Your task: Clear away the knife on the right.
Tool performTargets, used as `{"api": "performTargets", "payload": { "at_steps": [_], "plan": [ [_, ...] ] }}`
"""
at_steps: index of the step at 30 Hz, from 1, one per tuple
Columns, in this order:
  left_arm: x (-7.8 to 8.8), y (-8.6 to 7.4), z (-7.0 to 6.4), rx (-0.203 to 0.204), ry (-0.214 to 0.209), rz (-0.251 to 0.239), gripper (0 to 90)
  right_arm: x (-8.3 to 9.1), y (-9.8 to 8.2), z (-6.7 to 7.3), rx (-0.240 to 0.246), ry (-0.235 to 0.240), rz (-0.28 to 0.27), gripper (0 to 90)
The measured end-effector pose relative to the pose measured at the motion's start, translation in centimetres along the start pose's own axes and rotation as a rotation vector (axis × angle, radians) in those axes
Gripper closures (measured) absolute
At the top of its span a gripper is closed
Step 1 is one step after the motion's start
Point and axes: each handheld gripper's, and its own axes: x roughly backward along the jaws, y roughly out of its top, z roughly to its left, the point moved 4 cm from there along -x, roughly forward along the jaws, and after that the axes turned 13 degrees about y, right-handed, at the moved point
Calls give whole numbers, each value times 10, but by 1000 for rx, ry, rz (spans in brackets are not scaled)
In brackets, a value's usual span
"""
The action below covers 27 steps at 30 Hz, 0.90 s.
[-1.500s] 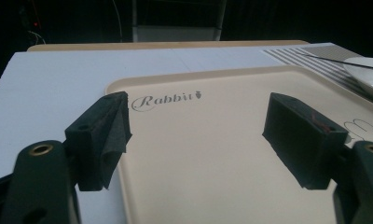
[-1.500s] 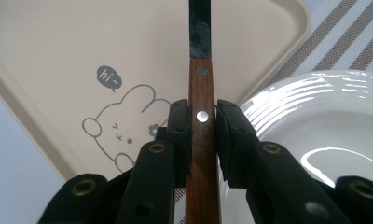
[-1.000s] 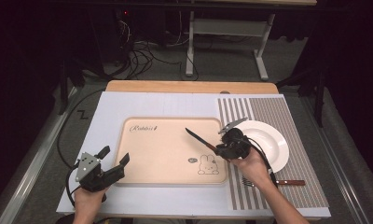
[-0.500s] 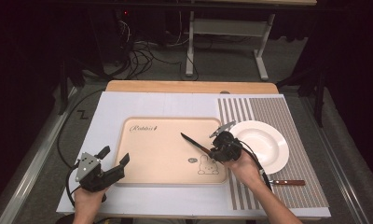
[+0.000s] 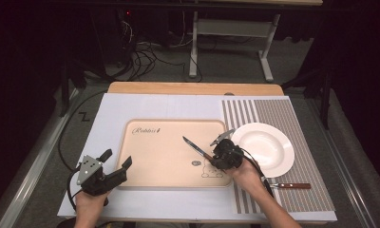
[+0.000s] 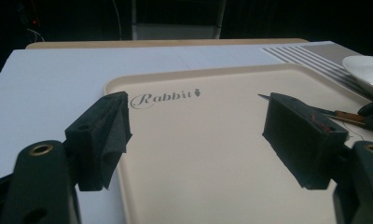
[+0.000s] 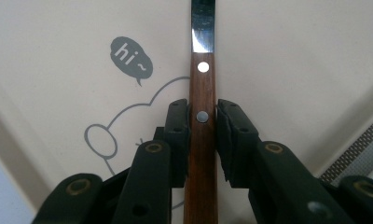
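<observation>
My right gripper (image 7: 203, 122) fingers, just easing, clasp the knife (image 7: 202, 140) over the tray (image 5: 150, 156); left gripper (image 6: 198, 140) fingers spread.

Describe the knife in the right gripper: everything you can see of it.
The knife has a reddish-brown handle that looks like wood, with two round silvery rivets, and a narrow, shiny metal blade that ends in a point. The right gripper has it by the handle, one black jaw on each side, with a thin gap showing beside the right-hand jaw; the jaws have just been opening a little. In the high view the knife lies nearly level over the beige tray, its tip pointing up and to the left, away from the white plate.
</observation>
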Motion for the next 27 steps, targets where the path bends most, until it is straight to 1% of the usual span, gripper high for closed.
{"api": "performTargets", "payload": {
  "at_steps": [2,4,6,9,11,12,14,17,21,22,23,25,27],
  "plan": [
    [1,1,0,2,4,-9,235,0,0,1,13,-13,-3,723],
    [1,1,1,6,4,-11,235,0,0,2,11,-21,-7,689],
    [1,1,0,6,2,-12,235,1,1,2,20,-26,-14,667],
    [2,2,0,7,-2,-16,235,5,3,3,36,-32,-43,662],
    [1,1,0,6,-1,-13,235,7,5,5,51,-41,-63,688],
    [1,1,0,6,0,-12,235,7,7,6,56,-38,-68,721],
    [2,2,0,7,0,-16,235,7,9,7,62,-18,-82,775],
    [2,2,0,5,-2,-24,239,2,11,9,48,15,-76,831],
    [2,2,0,6,-4,-22,239,-7,13,8,35,37,-72,884],
    [2,2,0,5,-4,-21,238,-9,14,7,41,35,-77,892],
    [2,2,0,6,-3,-21,239,-10,14,8,33,37,-83,898],
    [2,2,0,6,-4,-22,239,-12,15,7,34,41,-87,900],
    [2,2,0,5,-2,-20,240,-15,15,7,28,39,-79,900]
  ]
}}
